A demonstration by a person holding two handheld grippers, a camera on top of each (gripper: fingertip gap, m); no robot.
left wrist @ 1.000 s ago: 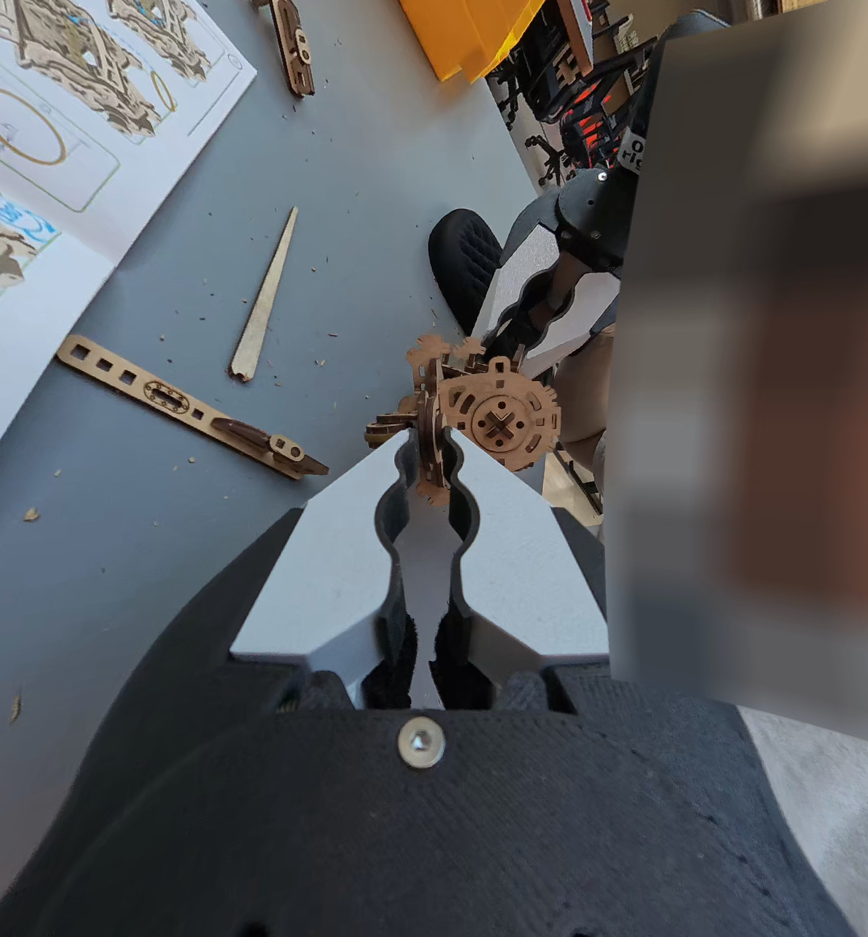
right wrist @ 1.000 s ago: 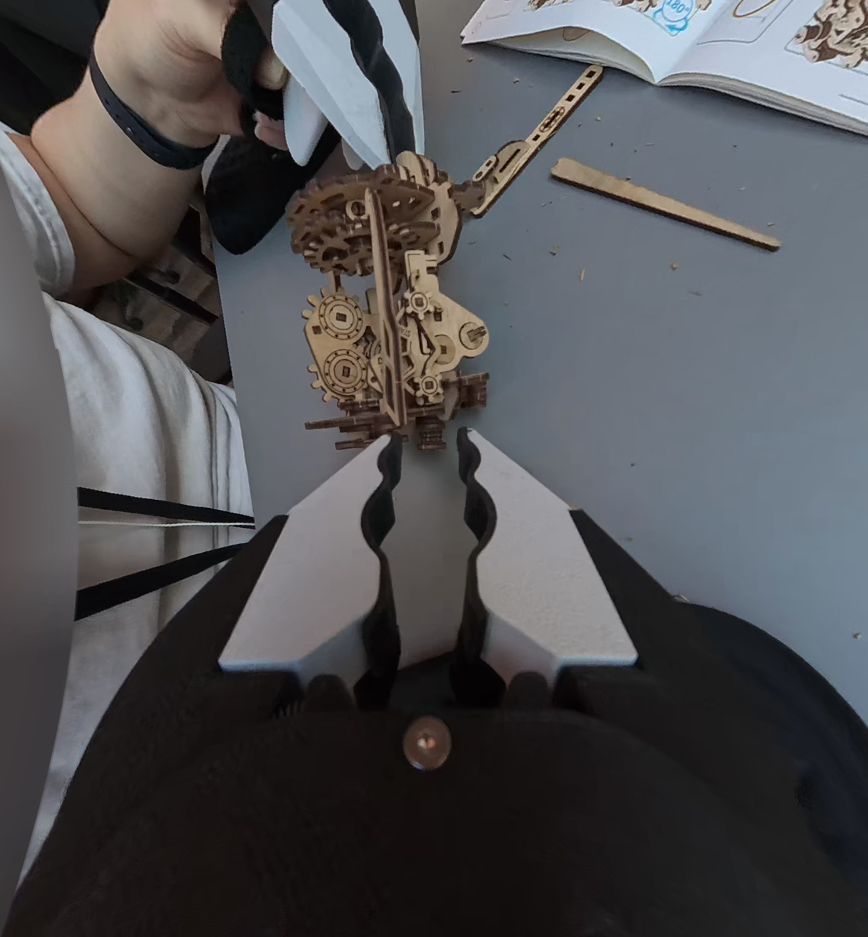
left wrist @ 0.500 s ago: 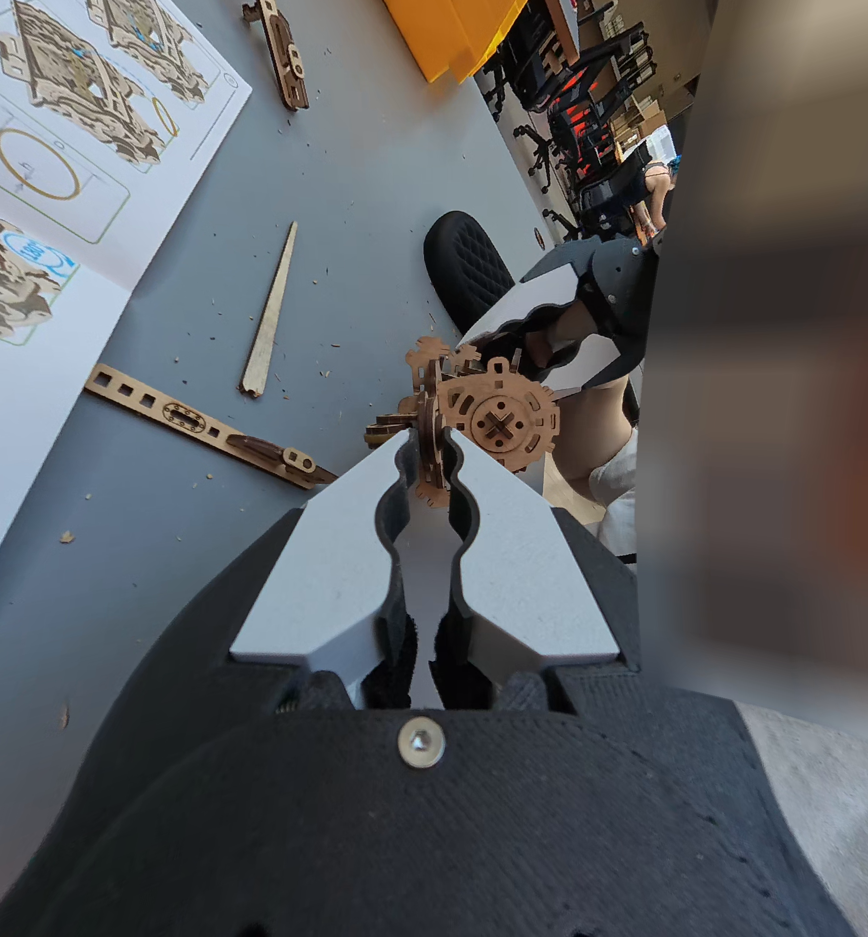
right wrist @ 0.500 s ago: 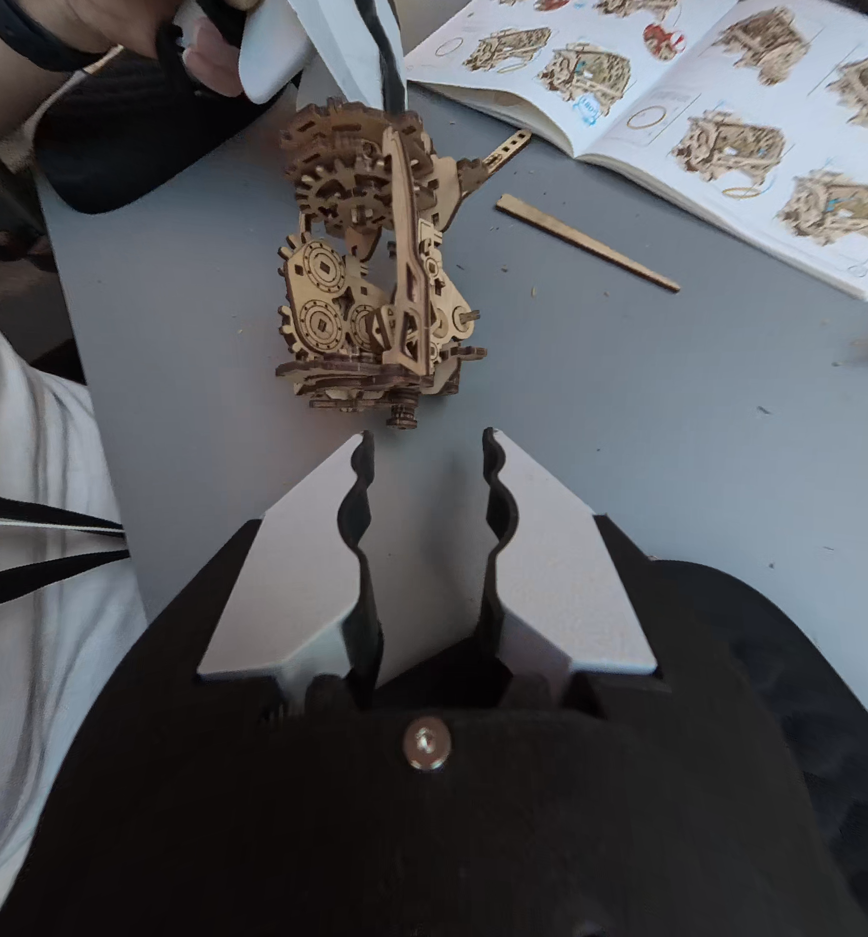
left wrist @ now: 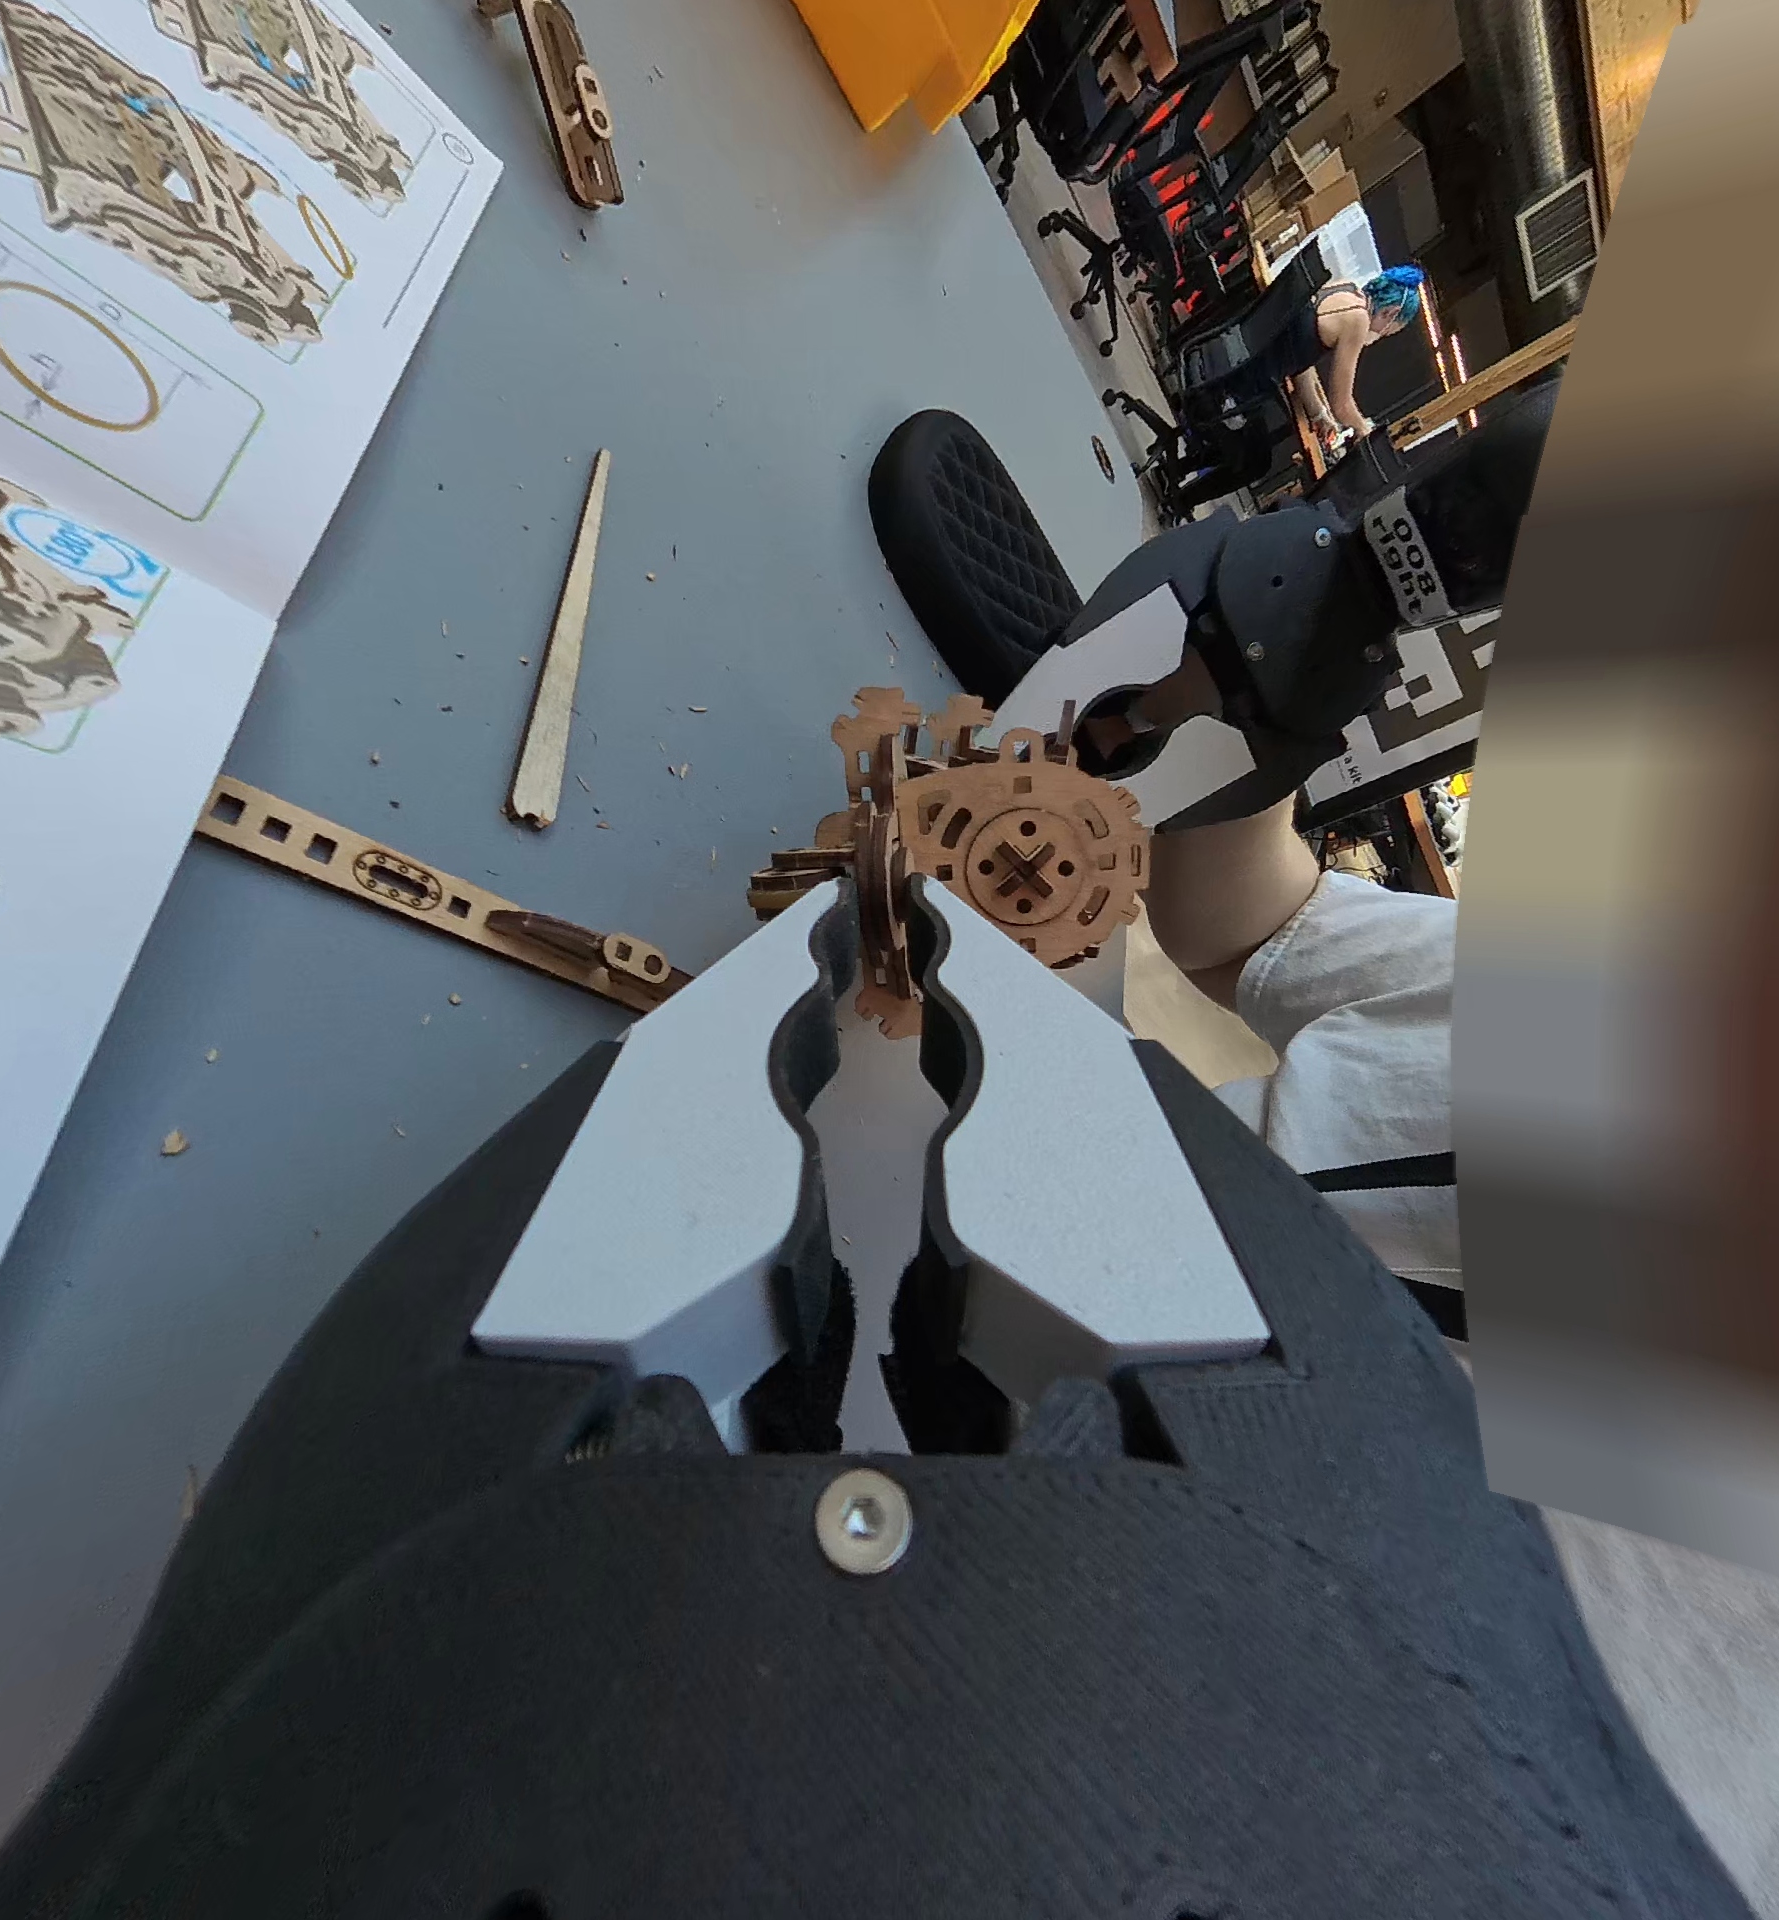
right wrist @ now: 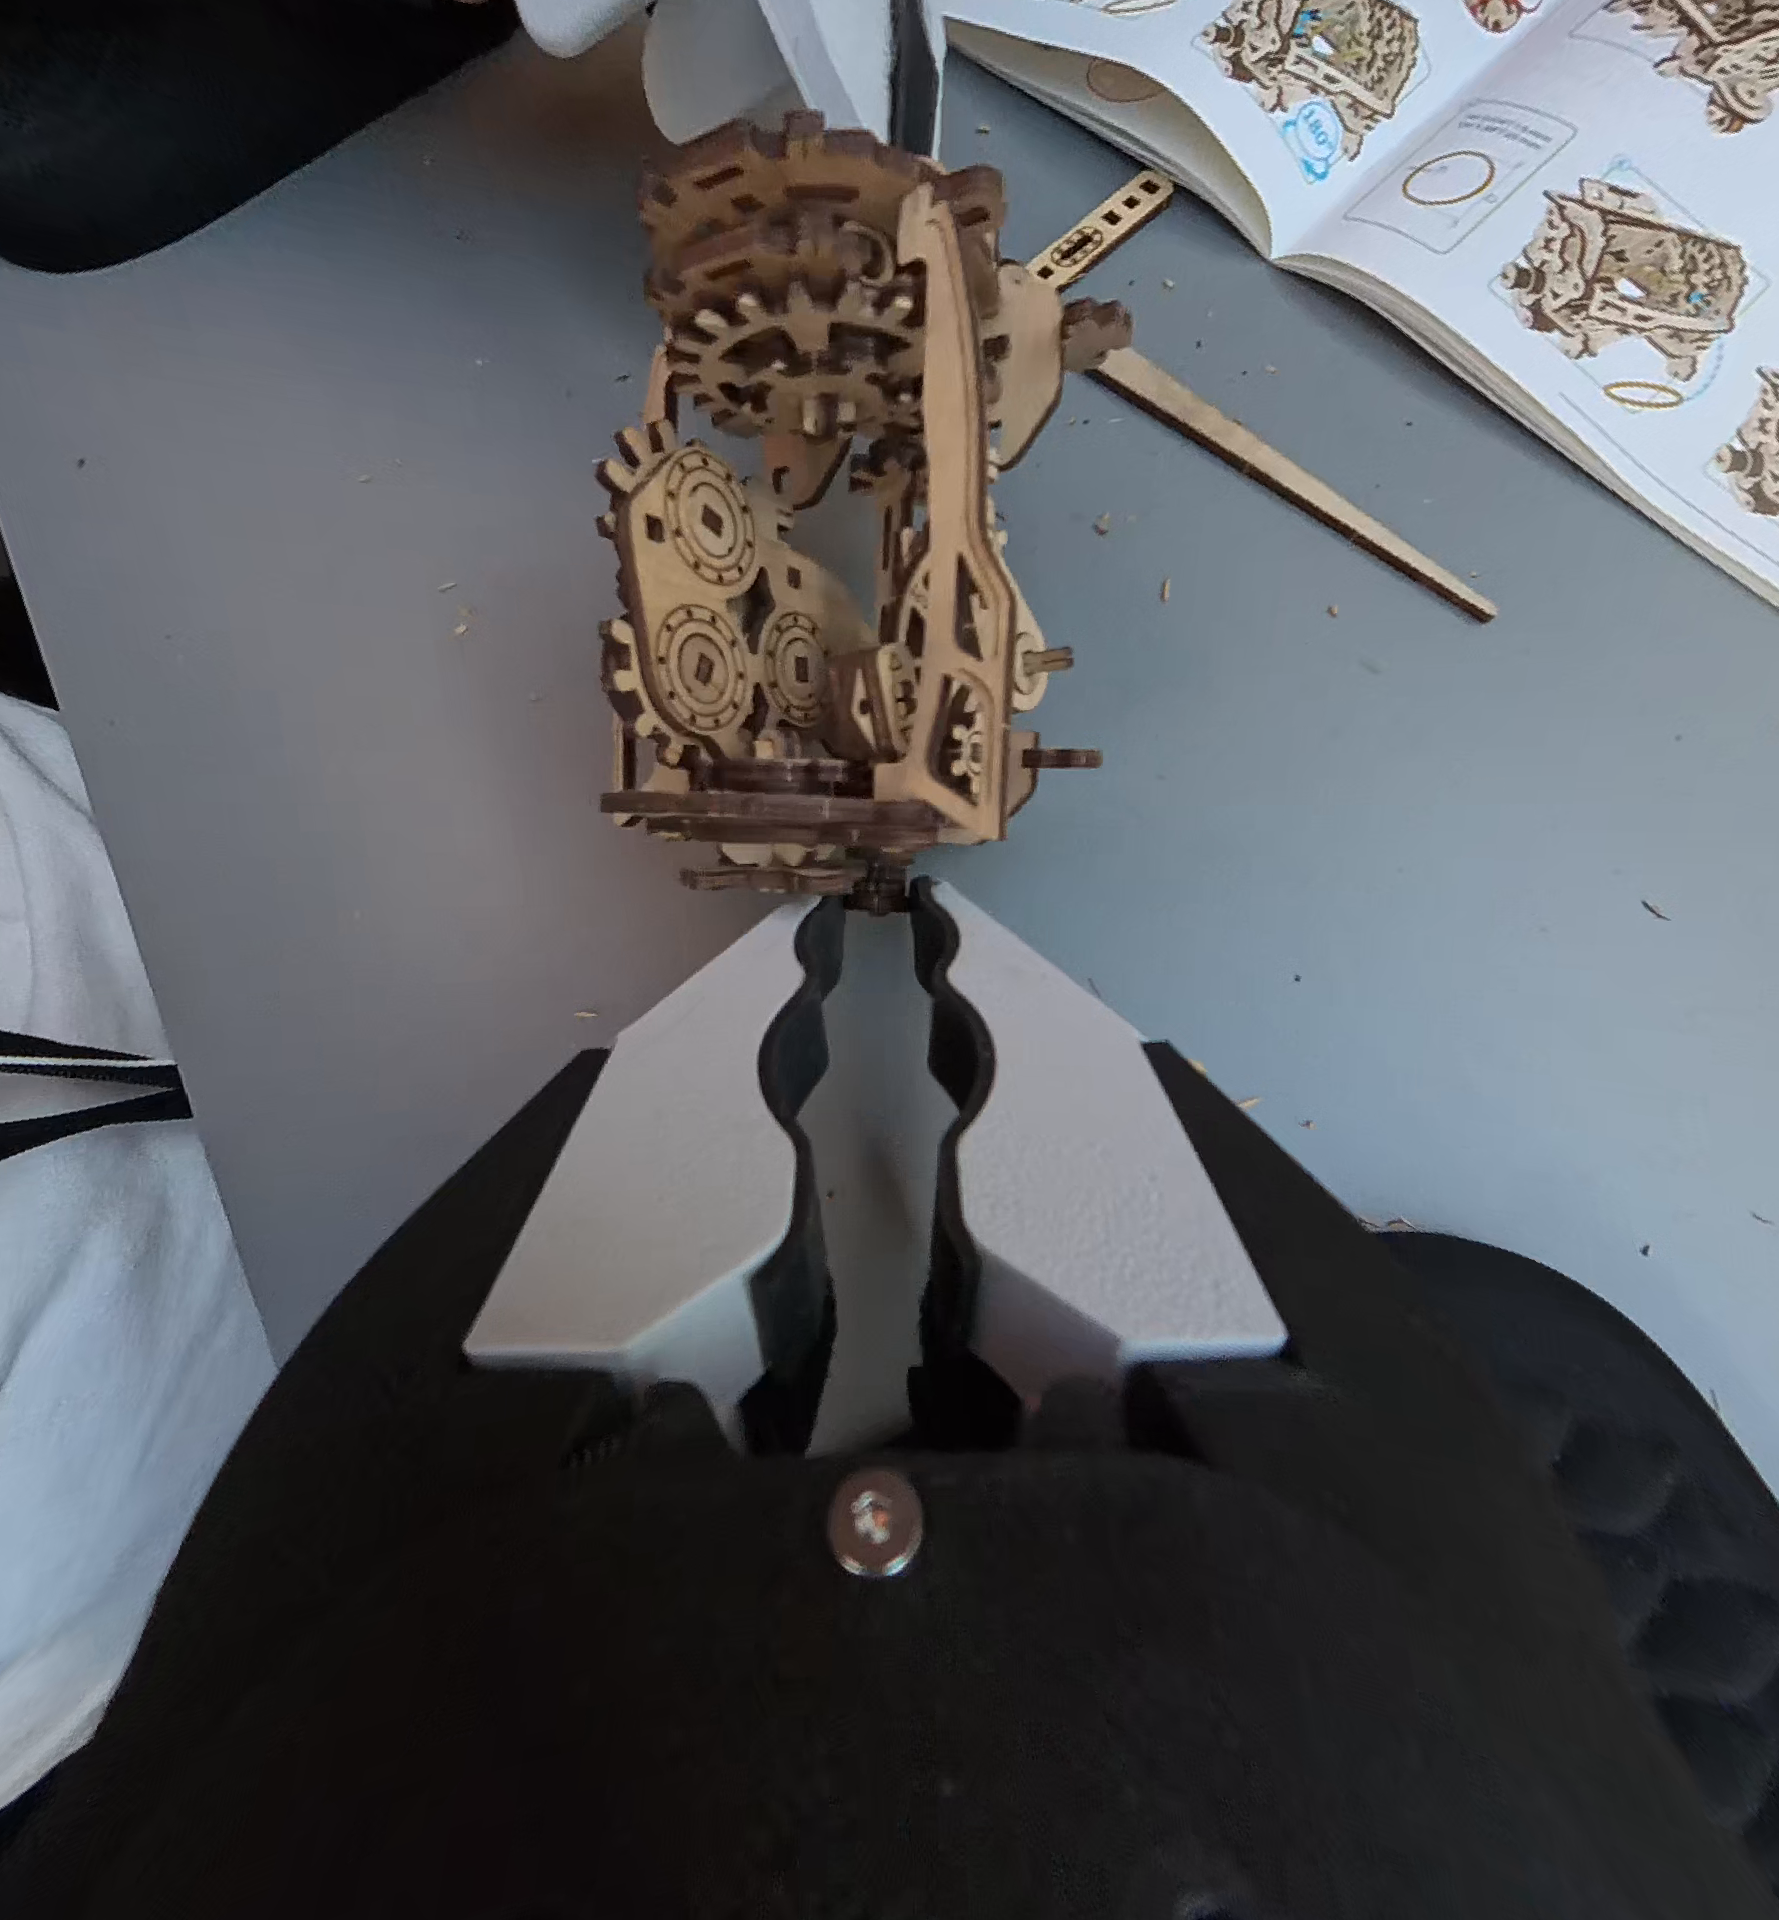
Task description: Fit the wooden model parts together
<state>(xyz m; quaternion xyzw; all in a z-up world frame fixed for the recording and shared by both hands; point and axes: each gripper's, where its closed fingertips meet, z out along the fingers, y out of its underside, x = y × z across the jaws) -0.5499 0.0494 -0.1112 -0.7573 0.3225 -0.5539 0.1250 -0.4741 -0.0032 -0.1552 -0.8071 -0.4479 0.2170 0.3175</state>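
Observation:
A wooden gear model is held in the air above the grey table. My left gripper is shut on a thin plate edge at one end of it. In the right wrist view the model stands straight ahead, gears and side plates showing. My right gripper is pinched on a small round knob under the model's base plate. The left gripper's white fingers hold the far end. The right gripper also shows beyond the model in the left wrist view.
On the table lie a slotted wooden strip, a tapered wooden stick, another wooden part and an open instruction booklet. A black pad and a yellow bin sit near the table edge. A person's white sleeve is at the left. The left gripper's tips are roughly 11 cm from the right gripper's. The left tips stand about 8 cm off the tapered wooden stick. My right wrist view looks at it from another angle.
My right gripper opened wider, then moved in and closed on the small knob at the model's base. The left gripper kept its grip.

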